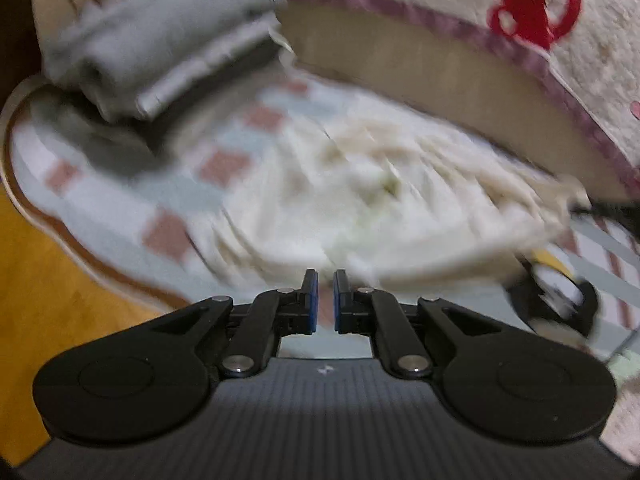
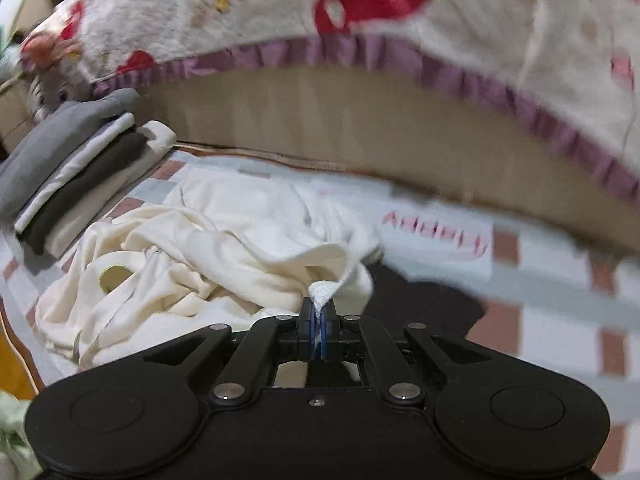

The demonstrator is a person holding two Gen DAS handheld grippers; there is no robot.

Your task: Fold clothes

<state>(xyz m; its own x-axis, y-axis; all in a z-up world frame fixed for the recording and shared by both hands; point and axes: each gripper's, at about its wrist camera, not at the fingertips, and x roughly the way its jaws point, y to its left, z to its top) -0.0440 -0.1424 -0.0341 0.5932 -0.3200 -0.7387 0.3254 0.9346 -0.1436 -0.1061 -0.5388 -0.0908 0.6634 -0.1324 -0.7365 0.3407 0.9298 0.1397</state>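
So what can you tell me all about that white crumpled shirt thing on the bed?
The cream-white garment looks like soft cotton and lies crumpled in loose folds on the checked sheet, beside a stack of folded clothes. A yellowish-edged opening shows at its left side. The right tool is shut on one edge, lifting it. The left tool touches nothing.

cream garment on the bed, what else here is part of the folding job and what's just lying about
Part of the job:
- cream garment, crumpled, one edge pinched in the right gripper
- left gripper, fingers slightly apart, holding nothing
- stack of folded clothes

Just lying about:
- checked bed sheet
- red-print quilt
- black item under the garment
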